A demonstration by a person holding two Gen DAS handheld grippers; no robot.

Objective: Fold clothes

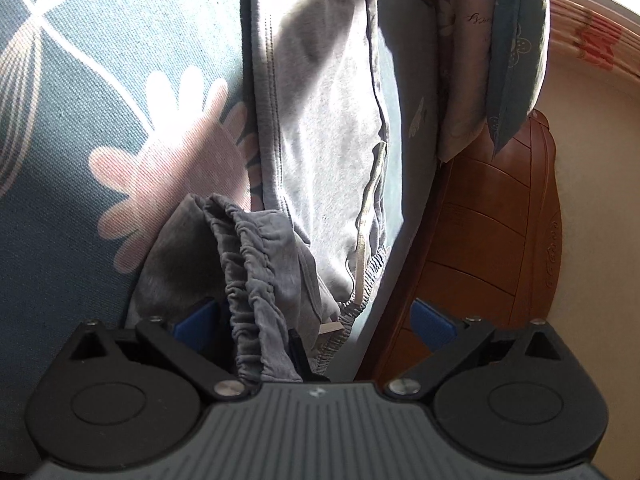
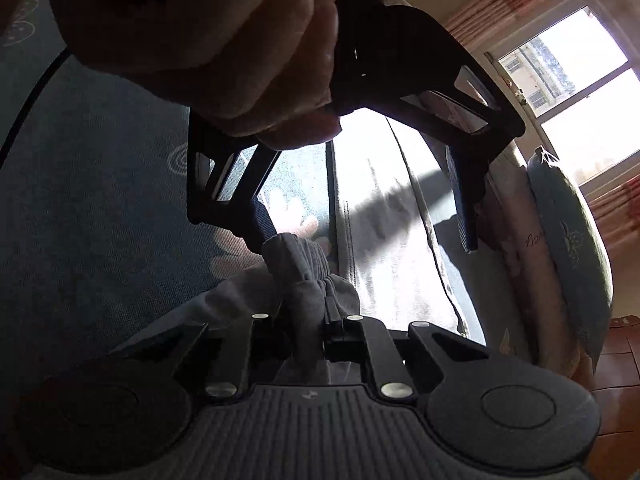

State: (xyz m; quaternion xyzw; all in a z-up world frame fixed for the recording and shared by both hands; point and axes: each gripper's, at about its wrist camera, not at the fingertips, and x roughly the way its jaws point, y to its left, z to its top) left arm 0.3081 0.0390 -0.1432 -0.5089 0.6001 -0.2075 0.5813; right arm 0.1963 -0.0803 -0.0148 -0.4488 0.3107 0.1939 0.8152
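Closest to me, my right gripper (image 2: 308,320) is pinched nearly shut on a bunched fold of the grey trousers (image 1: 320,128) at their gathered waistband (image 1: 256,264), which I judge keeps that end lifted and under control while the other tool resets. My left gripper (image 1: 316,320) stands wide, its blue pads (image 1: 196,316) well apart; the waistband cloth passes between them and lies against one pad, but they do not press on it. From the right wrist view I see a hand (image 2: 224,40) carrying that left gripper above the cloth. The rest of the trousers runs away from me, flat and lengthwise along the bed (image 1: 80,100), near its edge, with a pale drawstring (image 1: 370,200) trailing on top. Beyond, folded bedding and a pillow (image 1: 516,60) sit at the far end of the bed. There are no containers in sight, so nothing to report there.
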